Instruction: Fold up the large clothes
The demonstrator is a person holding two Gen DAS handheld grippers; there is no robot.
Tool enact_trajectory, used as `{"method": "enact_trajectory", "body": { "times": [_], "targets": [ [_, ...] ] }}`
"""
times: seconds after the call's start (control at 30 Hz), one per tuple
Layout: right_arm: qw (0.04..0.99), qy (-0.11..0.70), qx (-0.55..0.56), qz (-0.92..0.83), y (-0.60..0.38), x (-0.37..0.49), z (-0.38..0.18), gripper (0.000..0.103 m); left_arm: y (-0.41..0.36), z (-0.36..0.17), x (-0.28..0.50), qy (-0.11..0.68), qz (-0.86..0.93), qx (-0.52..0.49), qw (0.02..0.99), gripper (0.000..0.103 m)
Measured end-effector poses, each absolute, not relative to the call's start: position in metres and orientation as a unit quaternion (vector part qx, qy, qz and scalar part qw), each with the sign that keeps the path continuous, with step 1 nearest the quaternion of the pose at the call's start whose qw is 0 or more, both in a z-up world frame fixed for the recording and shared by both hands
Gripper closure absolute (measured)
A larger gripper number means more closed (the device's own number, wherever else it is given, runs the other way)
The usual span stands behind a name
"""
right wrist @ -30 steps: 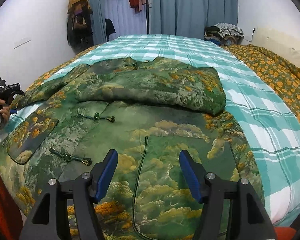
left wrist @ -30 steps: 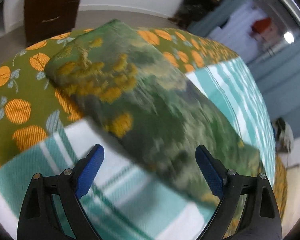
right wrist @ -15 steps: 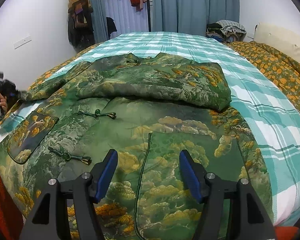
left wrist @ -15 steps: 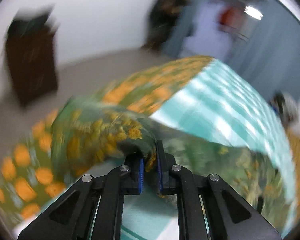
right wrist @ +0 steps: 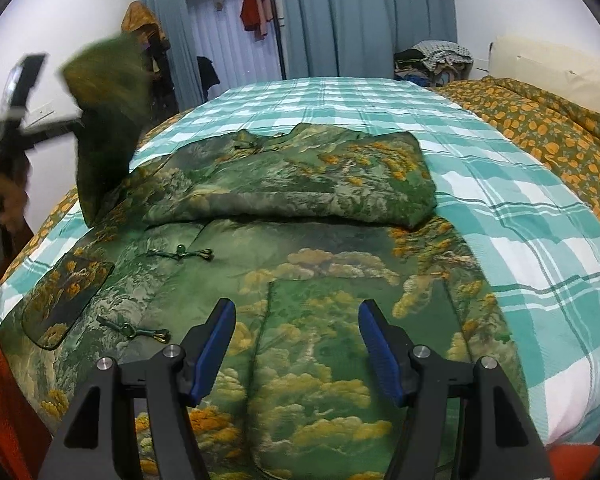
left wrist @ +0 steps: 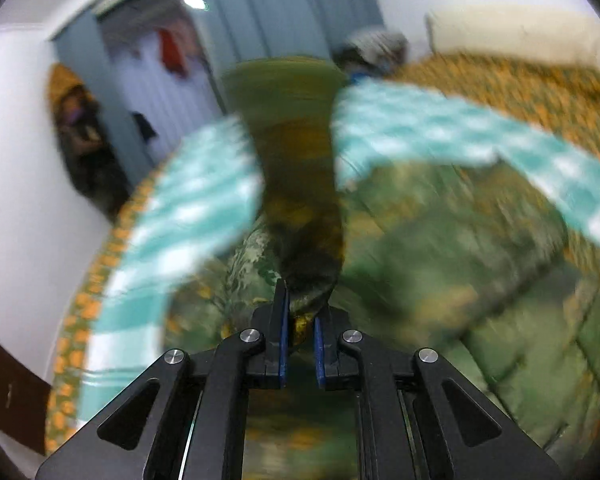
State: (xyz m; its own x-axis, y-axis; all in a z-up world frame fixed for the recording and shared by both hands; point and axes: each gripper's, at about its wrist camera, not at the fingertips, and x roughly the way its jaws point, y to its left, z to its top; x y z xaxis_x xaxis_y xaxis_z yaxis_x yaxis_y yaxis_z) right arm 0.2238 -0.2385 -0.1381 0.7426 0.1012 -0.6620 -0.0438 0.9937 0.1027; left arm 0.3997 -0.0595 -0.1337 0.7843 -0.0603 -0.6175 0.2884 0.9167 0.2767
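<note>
A large green jacket with a gold landscape print lies spread on the bed, its right sleeve folded across the chest. The left sleeve is lifted off the bed at the left. My left gripper is shut on the end of that sleeve, which stands up in front of the camera, blurred. In the right wrist view the left gripper shows at the left edge in a person's hand. My right gripper hovers open over the jacket's lower front, with nothing between its fingers.
A teal and white checked blanket covers the bed, over an orange-patterned quilt. A pile of clothes sits at the far end. Blue curtains and hanging garments stand behind. A dark cabinet is low left.
My left gripper closed on the left sleeve's end, then swung up and over toward the jacket, rolling as it went. The sleeve rose off the bed. The right gripper barely moved.
</note>
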Motion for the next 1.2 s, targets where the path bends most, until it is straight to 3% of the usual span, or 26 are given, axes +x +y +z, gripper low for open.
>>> {"method": "enact_trajectory", "body": {
  "times": [0.13,0.27,0.3,0.53,0.8,0.83,0.9,1.1,1.2],
  "targets": [
    [0.932,0.358,0.058,0.028,-0.254,0.224,-0.138,0.038,-0.091,-0.181,0.388,0.376,-0.101,0.214,0.896,0.081],
    [0.928,0.363,0.082,0.03,-0.262,0.227,-0.135,0.038,-0.084,-0.181,0.353,0.372,-0.108,0.212,0.897,0.033],
    [0.925,0.366,0.097,0.036,-0.264,0.231,-0.133,0.038,-0.08,-0.179,0.345,0.366,-0.109,0.21,0.9,0.027],
    [0.883,0.39,0.223,0.133,-0.244,0.305,-0.117,0.038,-0.022,-0.178,0.312,0.386,-0.081,0.135,0.909,0.025],
    [0.818,0.47,0.288,0.167,-0.182,0.391,-0.157,0.038,0.032,-0.208,0.304,0.417,-0.043,0.017,0.908,0.024],
    [0.82,0.476,0.281,0.151,-0.177,0.396,-0.161,0.05,0.034,-0.209,0.303,0.414,-0.044,0.013,0.909,0.024],
    [0.831,0.473,0.259,0.136,-0.17,0.398,-0.16,0.087,0.035,-0.21,0.302,0.41,-0.042,0.01,0.911,0.022],
    [0.894,0.401,0.154,0.126,-0.155,0.411,-0.101,0.088,0.045,-0.212,0.294,0.409,-0.045,-0.009,0.912,0.021],
    [0.904,0.401,0.112,0.094,-0.158,0.433,-0.107,0.088,0.046,-0.211,0.294,0.411,-0.049,-0.014,0.91,0.02]
  ]
}}
